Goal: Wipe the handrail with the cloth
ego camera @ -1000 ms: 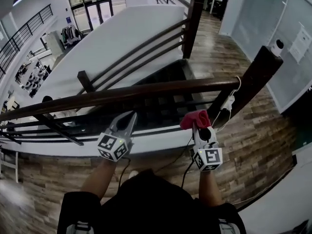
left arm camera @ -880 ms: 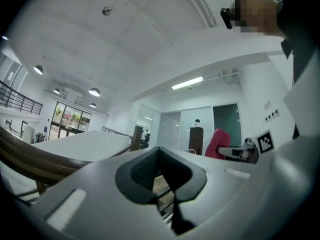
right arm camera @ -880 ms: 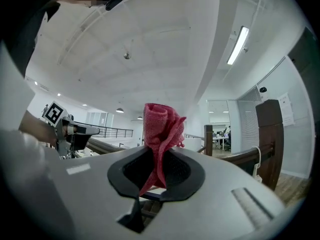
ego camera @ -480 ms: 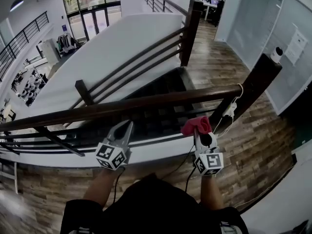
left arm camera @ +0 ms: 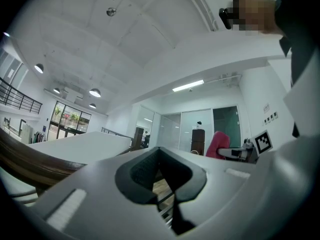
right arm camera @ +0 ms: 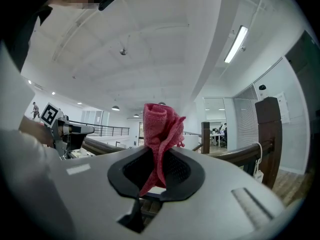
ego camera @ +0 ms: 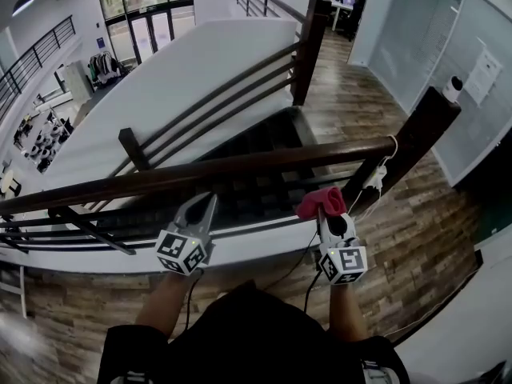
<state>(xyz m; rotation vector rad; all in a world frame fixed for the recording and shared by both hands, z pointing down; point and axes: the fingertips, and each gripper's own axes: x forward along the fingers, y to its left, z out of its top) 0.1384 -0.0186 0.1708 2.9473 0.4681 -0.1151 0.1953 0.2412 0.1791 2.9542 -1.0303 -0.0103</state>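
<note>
Even white light is coming from a ceiling strip lamp and round lamps, and daylight is glaring through the glass doors. Fisheye distortion is bowing the handrail; dark corners are ringing both gripper views, whose nearest plastic is showing soft.

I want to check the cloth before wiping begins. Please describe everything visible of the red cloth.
The cloth is pinkish-red, towel-like fabric, bunched into a roll. The right gripper is shut on its lower part; the rest stands up beyond the jaws. In the head view it shows below the handrail, not on it.
</note>
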